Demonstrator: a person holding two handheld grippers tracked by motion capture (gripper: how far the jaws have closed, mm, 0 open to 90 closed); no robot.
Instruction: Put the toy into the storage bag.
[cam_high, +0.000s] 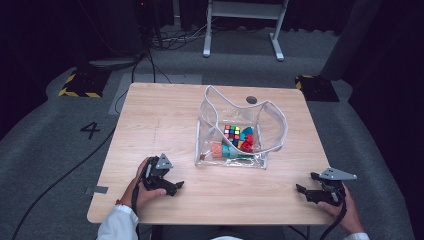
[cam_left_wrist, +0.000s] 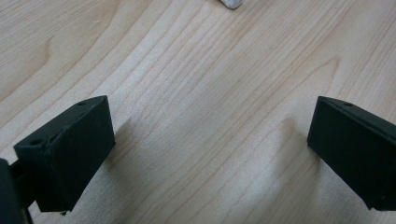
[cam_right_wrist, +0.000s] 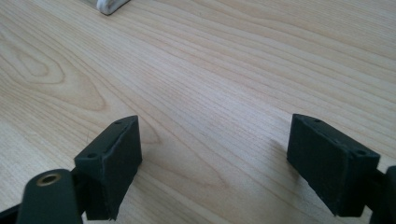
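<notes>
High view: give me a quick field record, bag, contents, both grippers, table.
bag: clear plastic pouch with white trim, mouth open upward, at mid table
contents: colour-tile puzzle cube plus red, blue and orange pieces; exact count unclear
left gripper: near the front edge, left of the pouch, jaws open, holding nothing
right gripper: near the front right corner, jaws open, holding nothing
contact: neither gripper touches the pouch
table: light wood top
</notes>
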